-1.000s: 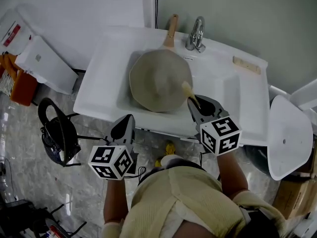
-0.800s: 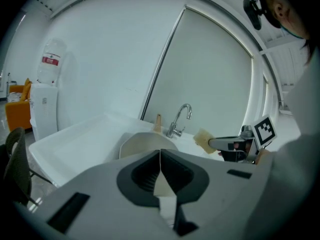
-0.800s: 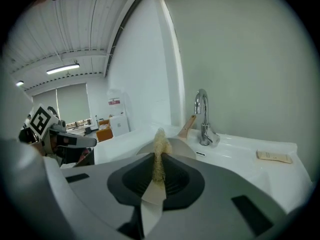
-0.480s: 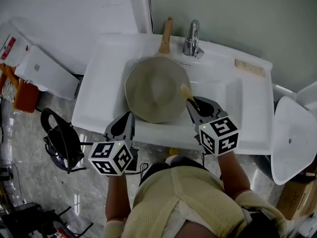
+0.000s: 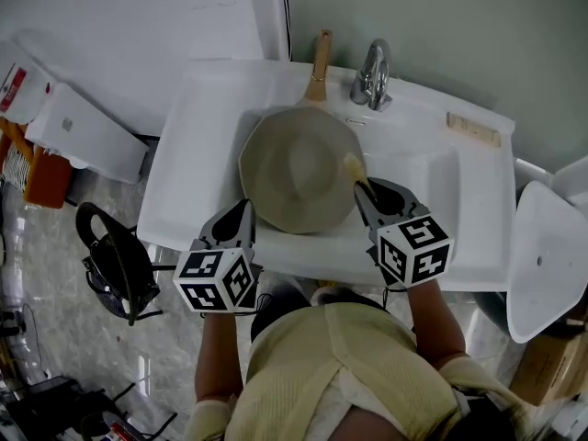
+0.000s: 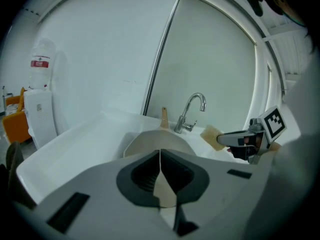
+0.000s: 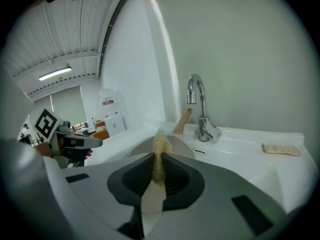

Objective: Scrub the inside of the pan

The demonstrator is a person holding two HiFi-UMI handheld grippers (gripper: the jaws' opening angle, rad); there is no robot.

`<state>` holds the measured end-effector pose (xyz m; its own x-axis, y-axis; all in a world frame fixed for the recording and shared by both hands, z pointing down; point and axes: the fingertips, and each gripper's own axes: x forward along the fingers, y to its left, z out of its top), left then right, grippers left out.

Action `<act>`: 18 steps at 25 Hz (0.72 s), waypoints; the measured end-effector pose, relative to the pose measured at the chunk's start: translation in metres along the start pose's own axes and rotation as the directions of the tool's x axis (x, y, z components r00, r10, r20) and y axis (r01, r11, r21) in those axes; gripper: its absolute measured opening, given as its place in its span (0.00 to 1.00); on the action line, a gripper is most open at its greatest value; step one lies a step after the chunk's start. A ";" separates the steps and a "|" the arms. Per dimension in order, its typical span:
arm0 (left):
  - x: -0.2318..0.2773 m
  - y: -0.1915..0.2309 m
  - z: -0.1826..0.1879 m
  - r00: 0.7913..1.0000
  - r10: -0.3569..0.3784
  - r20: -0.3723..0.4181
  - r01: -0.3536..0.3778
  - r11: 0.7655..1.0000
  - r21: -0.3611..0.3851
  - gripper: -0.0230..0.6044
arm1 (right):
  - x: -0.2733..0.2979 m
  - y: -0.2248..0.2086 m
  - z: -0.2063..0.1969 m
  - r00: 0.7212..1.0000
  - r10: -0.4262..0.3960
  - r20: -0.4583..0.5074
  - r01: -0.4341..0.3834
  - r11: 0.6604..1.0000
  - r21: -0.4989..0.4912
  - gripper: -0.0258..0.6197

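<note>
Setting: We look down on a white sink (image 5: 197, 136) set against a wall, with a person in a pale yellow top standing at its front edge.
Pan: We see the pan (image 5: 299, 177) lying in the basin. Its wooden handle (image 5: 319, 58) points toward the wall, just left of the chrome faucet (image 5: 372, 76).
Right gripper: The right gripper (image 5: 363, 188) is at the pan's right rim. Its own view shows the jaws pinching a yellowish sponge (image 7: 160, 144), which sticks out past their tips.
Sponge and pan: From above, the sponge sits over the pan's right edge. We cannot tell whether it touches the pan.
Left gripper: The left gripper (image 5: 241, 211) is at the sink's front edge, near the pan's front-left rim. Its own view shows the jaws pressed together with nothing between them.
Other items: A small tan block (image 5: 474, 129) lies on the sink's back right ledge, well apart from the pan.
</note>
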<state>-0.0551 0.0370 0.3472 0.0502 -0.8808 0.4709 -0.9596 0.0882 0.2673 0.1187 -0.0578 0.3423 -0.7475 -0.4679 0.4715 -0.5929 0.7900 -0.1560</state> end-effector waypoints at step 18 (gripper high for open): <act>0.074 0.076 0.015 0.974 -0.142 -0.177 0.164 0.980 0.113 0.13 | 0.097 0.000 0.018 0.977 -0.209 -0.044 0.213 0.961 0.176 0.12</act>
<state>-0.1282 -0.0285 0.3892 0.2343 -0.7877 0.5698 -0.9635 -0.1102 0.2440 0.0403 -0.1106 0.3723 -0.5935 -0.6047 0.5311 -0.7818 0.5898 -0.2021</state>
